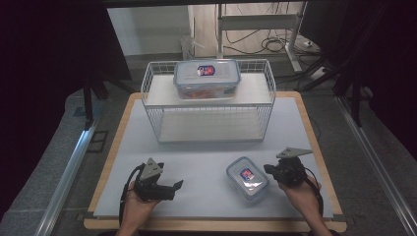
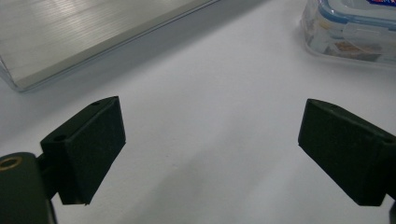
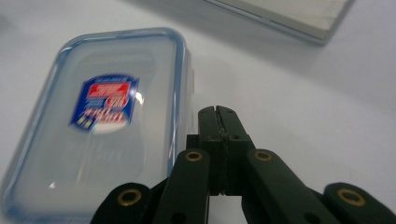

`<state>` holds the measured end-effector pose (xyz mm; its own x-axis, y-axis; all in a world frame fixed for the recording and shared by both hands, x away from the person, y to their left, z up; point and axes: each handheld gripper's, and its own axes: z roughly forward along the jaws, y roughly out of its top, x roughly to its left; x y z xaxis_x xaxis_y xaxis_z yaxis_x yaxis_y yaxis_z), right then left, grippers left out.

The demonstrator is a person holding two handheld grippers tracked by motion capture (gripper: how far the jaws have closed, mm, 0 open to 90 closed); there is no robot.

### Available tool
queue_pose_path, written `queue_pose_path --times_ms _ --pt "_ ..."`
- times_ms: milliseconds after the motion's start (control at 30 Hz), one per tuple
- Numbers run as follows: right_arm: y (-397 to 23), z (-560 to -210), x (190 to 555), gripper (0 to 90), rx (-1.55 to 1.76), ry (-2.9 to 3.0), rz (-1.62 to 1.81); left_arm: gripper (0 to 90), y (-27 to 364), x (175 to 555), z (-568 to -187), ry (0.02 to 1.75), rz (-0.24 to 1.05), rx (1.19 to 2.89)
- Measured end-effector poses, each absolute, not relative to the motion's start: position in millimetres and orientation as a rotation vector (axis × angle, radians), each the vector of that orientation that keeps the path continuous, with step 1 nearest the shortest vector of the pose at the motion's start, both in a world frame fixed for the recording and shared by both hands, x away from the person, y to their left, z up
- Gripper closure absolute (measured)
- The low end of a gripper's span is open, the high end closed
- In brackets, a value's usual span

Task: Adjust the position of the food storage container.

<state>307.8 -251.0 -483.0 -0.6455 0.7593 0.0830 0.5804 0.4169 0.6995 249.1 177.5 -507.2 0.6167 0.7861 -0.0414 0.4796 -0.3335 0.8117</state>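
Observation:
A small clear container with a blue-rimmed lid and a red and blue label lies on the white mat at front right. My right gripper is just right of it, jaws shut together with nothing between them. In the right gripper view the shut tips sit beside the long edge of the small container; I cannot tell whether they touch it. My left gripper rests at front left, open and empty. Its pads stand wide apart over bare mat, with the small container farther off.
A white wire rack stands at the back middle of the table. A larger clear container with a blue-rimmed lid sits on its upper shelf. The rack's lower board lies ahead of the left gripper. The wooden table edge borders the mat.

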Motion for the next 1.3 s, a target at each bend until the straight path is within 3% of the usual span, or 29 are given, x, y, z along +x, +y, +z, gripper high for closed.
queue_pose_path --times_ms 233,533,833,1300 --pt "-258 -484 270 89.5 1.151 2.422 0.998 7.1 175 248 -507 0.985 0.476 2.004" --pt "-256 -499 250 89.3 1.178 2.54 1.021 7.1 175 249 -508 0.989 0.473 2.004" --pt "-250 -500 268 89.4 1.201 2.519 0.979 7.1 175 250 -508 0.988 0.471 2.01" --pt "-247 -505 324 89.3 1.313 2.461 0.99 7.4 173 252 -509 1.0 0.444 2.02"
